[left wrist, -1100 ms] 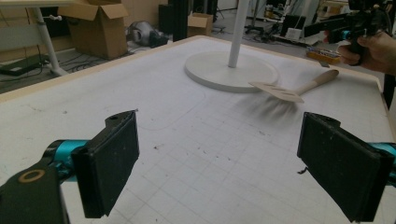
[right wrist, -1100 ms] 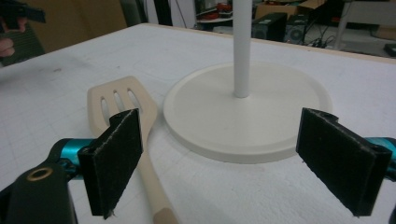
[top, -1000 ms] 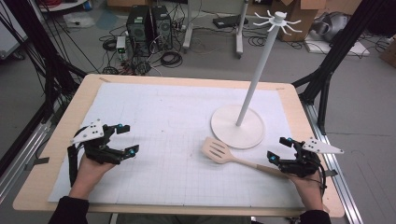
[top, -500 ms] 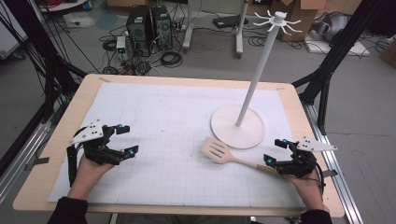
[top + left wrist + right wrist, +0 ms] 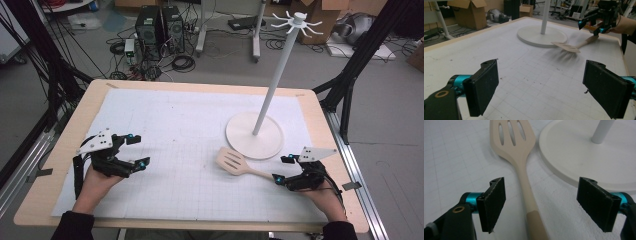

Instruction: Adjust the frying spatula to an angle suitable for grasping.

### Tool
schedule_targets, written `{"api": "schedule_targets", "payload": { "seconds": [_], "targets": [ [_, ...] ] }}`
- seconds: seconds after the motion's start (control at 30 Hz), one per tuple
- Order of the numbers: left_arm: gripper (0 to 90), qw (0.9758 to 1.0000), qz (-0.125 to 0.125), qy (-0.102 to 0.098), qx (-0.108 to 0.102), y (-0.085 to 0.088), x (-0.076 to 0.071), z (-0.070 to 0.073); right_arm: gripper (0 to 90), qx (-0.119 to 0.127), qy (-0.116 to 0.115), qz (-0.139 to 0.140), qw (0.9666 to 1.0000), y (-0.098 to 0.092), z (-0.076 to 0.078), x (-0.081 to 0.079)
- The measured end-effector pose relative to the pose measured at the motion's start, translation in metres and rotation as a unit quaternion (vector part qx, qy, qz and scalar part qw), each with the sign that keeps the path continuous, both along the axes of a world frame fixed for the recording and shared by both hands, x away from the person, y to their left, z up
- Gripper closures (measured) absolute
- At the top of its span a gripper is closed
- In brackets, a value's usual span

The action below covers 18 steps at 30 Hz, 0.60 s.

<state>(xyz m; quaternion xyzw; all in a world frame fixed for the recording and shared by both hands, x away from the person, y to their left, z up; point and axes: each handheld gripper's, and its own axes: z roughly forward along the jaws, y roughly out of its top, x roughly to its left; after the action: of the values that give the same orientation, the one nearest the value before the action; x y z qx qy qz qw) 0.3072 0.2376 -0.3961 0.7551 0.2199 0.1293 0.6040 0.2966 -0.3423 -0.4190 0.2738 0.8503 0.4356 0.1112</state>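
The table [image 5: 60, 150] is covered by a white gridded mat [image 5: 175, 125]; a white hook stand [image 5: 255, 135] is set on the mat's right half, round base flat, pole upright, hooks at the top. The slotted spatula [image 5: 240, 165] is laid flat on the mat just in front-left of that base, blade close to the base rim, handle run back toward the person's right. It is judged light, rigid and one-piece, wood or a wood-look plastic, with a smooth finish that could slide between flat pads if pinched lightly; nothing fragile is expected. The handle is thin and lies low on the mat, so a low, level approach is called for. The darker end section of the handle [image 5: 535, 225] is seen in the right gripper view; the best hold is judged to be just ahead of it on the neck, where blade weight gives less lever than at the very tip. The right gripper [image 5: 285, 169] is placed astride the handle, jaws spread but just brought partly inward, both pads clear of the wood with gaps either side. The left gripper [image 5: 136, 149] is rested on the mat's left side, well apart from the spatula, jaws spread wide with nothing between them.
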Motion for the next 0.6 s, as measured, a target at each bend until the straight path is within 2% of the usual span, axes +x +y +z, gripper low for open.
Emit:
{"api": "schedule_targets", "payload": {
  "seconds": [0.23, 0.3, 0.47, 0.6],
  "targets": [
    [13.9, 1.0000, -0.007, 0.002, 0.003, -0.002, 0.000, 0.000, 32.8, -0.035, 0.017, 0.024, 0.9989, 0.007, -0.006, 0.004],
    [14.0, 1.0000, -0.006, 0.001, 0.003, -0.002, 0.001, 0.000, 34.5, -0.055, 0.026, 0.031, 0.9977, 0.011, -0.007, 0.007],
    [14.2, 1.0000, -0.005, 0.002, 0.006, -0.002, 0.001, 0.000, 41.3, -0.086, 0.035, 0.054, 0.9942, 0.021, -0.005, 0.010],
    [14.3, 1.0000, -0.007, 0.001, 0.006, -0.002, 0.001, 0.001, 44.2, -0.109, 0.043, 0.060, 0.9913, 0.028, -0.004, 0.013]
  ]
}}
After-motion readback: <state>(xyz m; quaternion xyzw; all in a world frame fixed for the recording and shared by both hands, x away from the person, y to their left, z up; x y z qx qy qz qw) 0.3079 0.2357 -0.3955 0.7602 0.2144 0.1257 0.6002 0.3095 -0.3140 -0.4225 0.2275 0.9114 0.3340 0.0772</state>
